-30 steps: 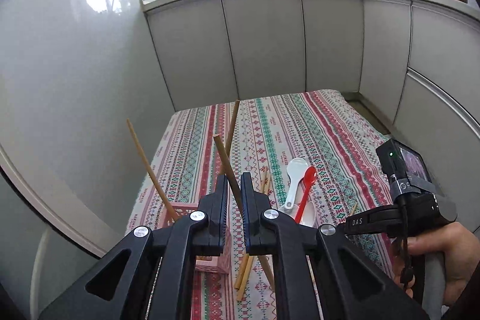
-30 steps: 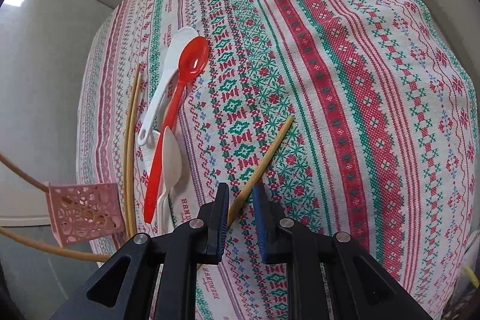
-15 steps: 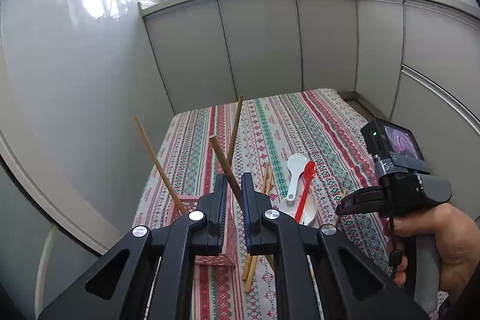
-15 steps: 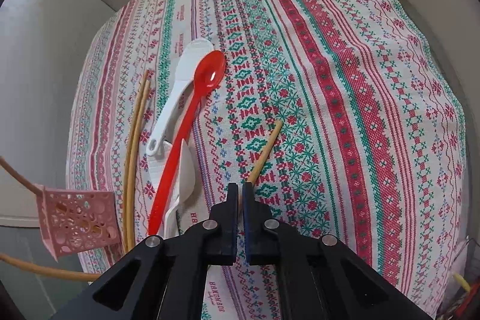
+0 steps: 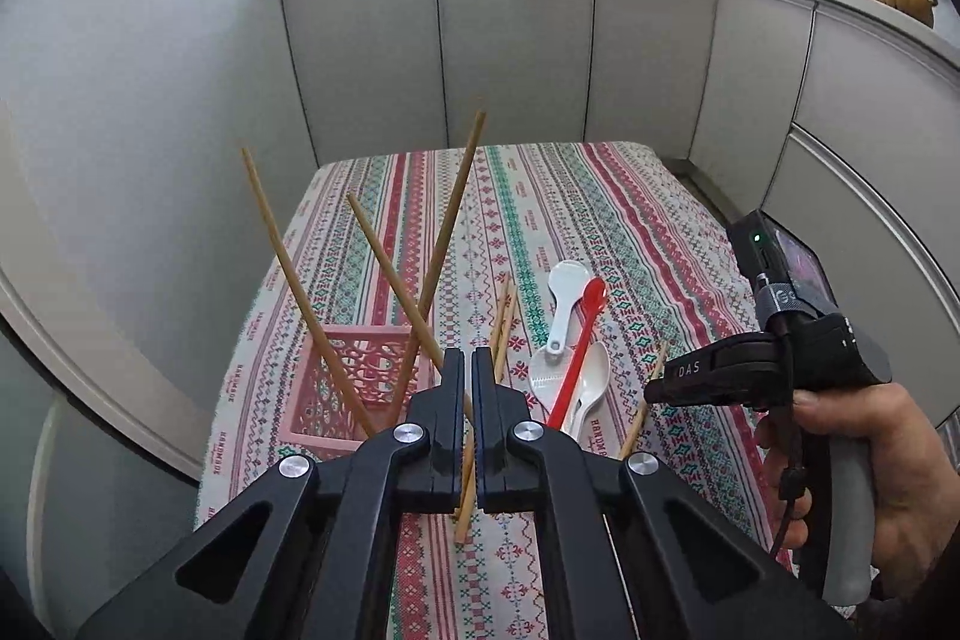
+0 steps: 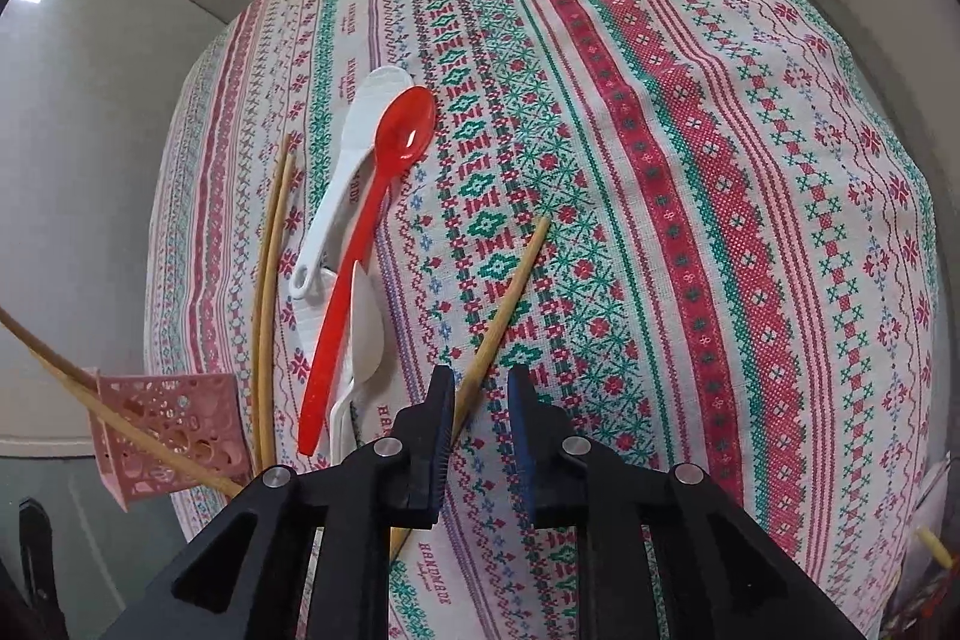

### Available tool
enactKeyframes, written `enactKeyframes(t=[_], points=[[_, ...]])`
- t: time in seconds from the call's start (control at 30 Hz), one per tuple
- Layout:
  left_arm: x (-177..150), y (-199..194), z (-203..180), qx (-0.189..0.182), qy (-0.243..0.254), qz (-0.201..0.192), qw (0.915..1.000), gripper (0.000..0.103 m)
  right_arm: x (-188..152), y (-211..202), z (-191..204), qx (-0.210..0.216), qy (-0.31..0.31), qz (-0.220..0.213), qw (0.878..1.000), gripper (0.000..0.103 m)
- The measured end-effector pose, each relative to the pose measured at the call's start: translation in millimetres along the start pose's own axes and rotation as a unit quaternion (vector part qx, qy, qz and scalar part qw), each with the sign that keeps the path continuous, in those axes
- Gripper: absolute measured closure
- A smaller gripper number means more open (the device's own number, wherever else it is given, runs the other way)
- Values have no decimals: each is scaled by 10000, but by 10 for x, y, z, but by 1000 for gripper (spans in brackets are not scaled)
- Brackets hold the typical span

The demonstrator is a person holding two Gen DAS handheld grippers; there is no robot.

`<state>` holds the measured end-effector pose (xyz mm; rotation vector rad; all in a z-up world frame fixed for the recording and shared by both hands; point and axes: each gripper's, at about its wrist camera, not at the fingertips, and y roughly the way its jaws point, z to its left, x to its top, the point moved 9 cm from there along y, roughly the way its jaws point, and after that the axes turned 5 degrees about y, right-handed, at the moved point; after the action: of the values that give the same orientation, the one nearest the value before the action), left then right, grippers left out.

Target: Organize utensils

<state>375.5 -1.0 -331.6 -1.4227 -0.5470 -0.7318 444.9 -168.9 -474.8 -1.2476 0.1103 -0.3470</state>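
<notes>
Wooden chopstick (image 6: pixel 501 316), seemingly clamped before, now lies between just-opened right jaws.

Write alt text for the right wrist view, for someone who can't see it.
Black tongs straddle a chopstick lying on a striped tablecloth, jaws slightly apart after just opening. To the left lie a red spoon, white spoons and a pink basket holding chopsticks.

we see pink basket (image 5: pixel 354 388) at cloth's left edge, three chopsticks (image 5: pixel 288 280) leaning out. two more chopsticks (image 6: pixel 267 292) flat beside it. red spoon (image 6: pixel 372 232) over white spoons (image 6: pixel 354 148). one chopstick (image 6: pixel 504 316) lying diagonal, apart.
</notes>
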Motion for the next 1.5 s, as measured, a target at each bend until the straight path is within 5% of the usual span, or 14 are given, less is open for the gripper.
enactKeyframes(t=[0.33,0.5,0.63,0.8,0.97,1.27,1.5], points=[[6,31,168,-795,-1015,384,9909,101,80,183,117,-368,-198,-125,9990,92],[-45,62,418,-901,-1759,543,9788,100,72,159,112,-301,-123,-95,9994,96],[45,184,431,-786,-1698,709,9798,99,82,38,57,-134,-138,-128,9997,97],[279,318,606,-547,-1863,569,9793,63,66,-125,83,40,-262,-263,9993,97],[421,474,684,-446,-2013,432,9776,58,73,-269,77,176,-362,-400,9984,97],[462,723,714,-383,-2055,387,9771,61,26,-385,96,304,-462,-501,9972,97],[442,797,688,-509,-1997,380,9778,98,-12,-550,122,446,-544,-561,9960,97]])
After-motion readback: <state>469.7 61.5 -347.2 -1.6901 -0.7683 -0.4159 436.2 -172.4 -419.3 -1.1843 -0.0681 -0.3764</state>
